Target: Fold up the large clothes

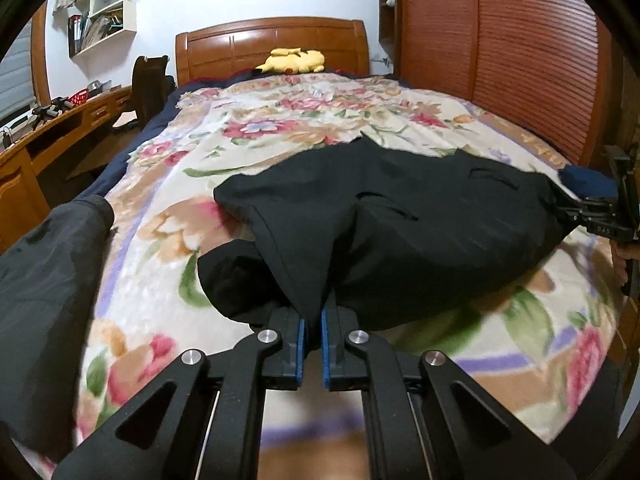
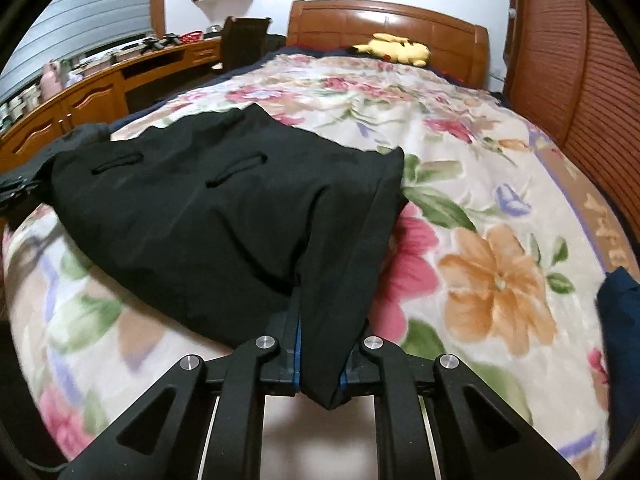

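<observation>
Lying on the floral blanket (image 1: 168, 248), the black garment (image 1: 400, 216) is clamped at its near corners by the left gripper (image 1: 313, 320) and right gripper (image 2: 318, 344). "DAS" is stamped on the right gripper.

The black garment (image 1: 400, 216) lies rumpled at the bed's six o'clock end. Two slit pockets face up. Both near corners are pinched and lifted.

My grippers' arms are matt black plastic with shiny metal pins (image 1: 268, 336) and blue rubbery pads (image 1: 301, 350). The black garment (image 1: 420, 220) looks like smooth matt cloth, the floral blanket (image 2: 500, 184) fleecy, the headboard (image 2: 384, 20) glossy varnished wood.
</observation>
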Tool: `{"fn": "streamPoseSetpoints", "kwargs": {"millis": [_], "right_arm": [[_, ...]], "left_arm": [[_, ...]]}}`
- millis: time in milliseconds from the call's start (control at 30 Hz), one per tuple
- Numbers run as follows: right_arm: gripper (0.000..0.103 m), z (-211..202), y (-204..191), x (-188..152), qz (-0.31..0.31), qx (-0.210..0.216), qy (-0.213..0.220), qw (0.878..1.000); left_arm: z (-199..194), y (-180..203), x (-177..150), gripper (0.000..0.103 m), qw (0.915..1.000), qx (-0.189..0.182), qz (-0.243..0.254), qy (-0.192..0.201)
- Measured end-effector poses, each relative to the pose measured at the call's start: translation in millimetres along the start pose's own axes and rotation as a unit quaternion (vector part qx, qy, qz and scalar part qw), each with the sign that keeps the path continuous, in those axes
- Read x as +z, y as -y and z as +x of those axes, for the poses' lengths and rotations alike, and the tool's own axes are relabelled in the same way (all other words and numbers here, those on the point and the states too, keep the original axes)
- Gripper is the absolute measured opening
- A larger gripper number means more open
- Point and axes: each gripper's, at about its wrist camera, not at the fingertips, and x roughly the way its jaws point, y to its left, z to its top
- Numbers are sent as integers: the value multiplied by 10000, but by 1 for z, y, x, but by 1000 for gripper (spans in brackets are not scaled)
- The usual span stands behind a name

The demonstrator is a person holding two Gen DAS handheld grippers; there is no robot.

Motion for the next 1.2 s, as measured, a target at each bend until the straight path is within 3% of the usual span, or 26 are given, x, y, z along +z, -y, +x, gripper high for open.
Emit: {"fn": "streamPoseSetpoints", "kwargs": {"millis": [300,533,667,733,800,867,900,967,1200], "right_arm": [[12,-63,-1,-46,153,274,195,9993],[15,-58,-6,-46,235,-39,23,9997],[21,-65,-19,-39,99,-363,69,9993],[23,-70,-22,-35,126,-531,156,9984],[29,-77,-25,-31,197,-600,324,9975],[39,-79,-32,-25,156,-629,456,9969],[47,-78,-37,-22,109,-603,486,9969],[51,-74,-48,-18,-13,-577,540,9969],[56,-60,-70,-9,-132,-807,679,9943]], "left_arm": [[-44,14,-36,6,9998,-76,111,133],[-41,17,-38,7,9998,74,109,128],[-44,14,-44,13,9998,113,-8,133],[-50,10,-46,21,9995,100,-123,256],[-59,8,-47,44,9986,157,-222,452],[-67,10,-48,53,9976,215,-239,607],[-69,11,-47,67,9975,218,-237,625],[-72,14,-45,84,9971,161,-253,695],[-72,25,-36,86,9965,159,-265,775]]}}
